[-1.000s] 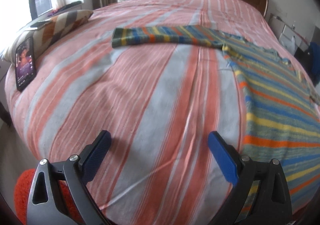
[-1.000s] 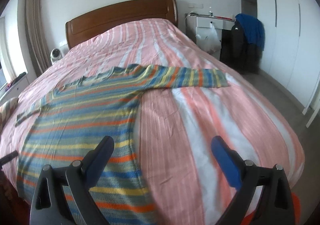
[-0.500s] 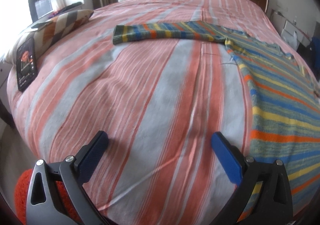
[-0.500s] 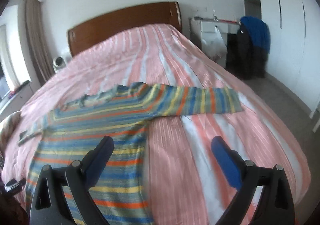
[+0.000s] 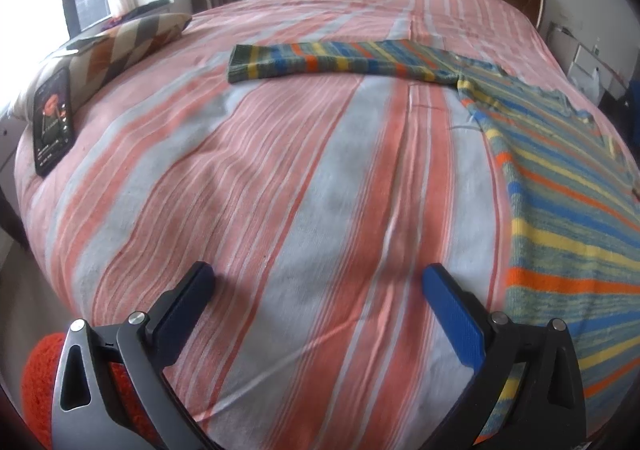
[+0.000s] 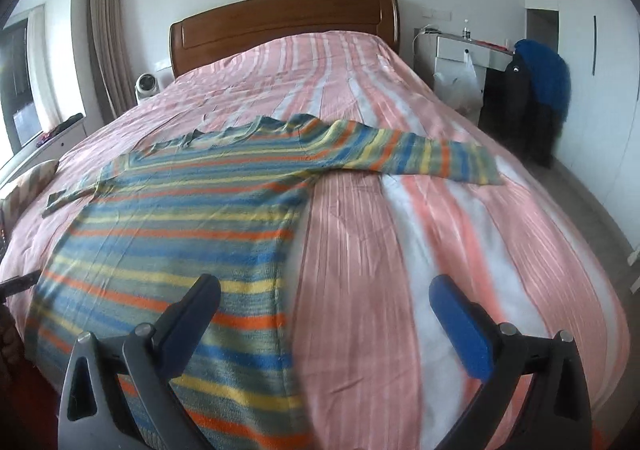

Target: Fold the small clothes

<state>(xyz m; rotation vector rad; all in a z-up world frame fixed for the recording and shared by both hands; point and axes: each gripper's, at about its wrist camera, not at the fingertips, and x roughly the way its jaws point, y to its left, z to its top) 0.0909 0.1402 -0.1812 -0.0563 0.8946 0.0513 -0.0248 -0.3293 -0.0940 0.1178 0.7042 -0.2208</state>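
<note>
A striped knit sweater (image 6: 180,218) in blue, yellow, orange and grey-green lies flat on the bed, both sleeves spread out. One sleeve (image 5: 340,62) stretches left in the left wrist view; the other sleeve (image 6: 420,156) reaches right in the right wrist view. My left gripper (image 5: 318,290) is open above bare bedspread, left of the sweater's side edge (image 5: 516,218). My right gripper (image 6: 324,298) is open over the sweater's right side edge near the hem, with nothing gripped between its blue pads (image 6: 460,326).
The pink and white striped bedspread (image 5: 280,178) covers the bed up to a wooden headboard (image 6: 280,26). A phone (image 5: 54,122) and a patterned cushion (image 5: 128,38) lie at the left edge. A white desk (image 6: 464,50) and chair with a blue jacket (image 6: 548,78) stand right.
The right wrist view has swung, rising and then settling back lower over the sweater's side edge. The left gripper stays in place. The sweater has not moved.
</note>
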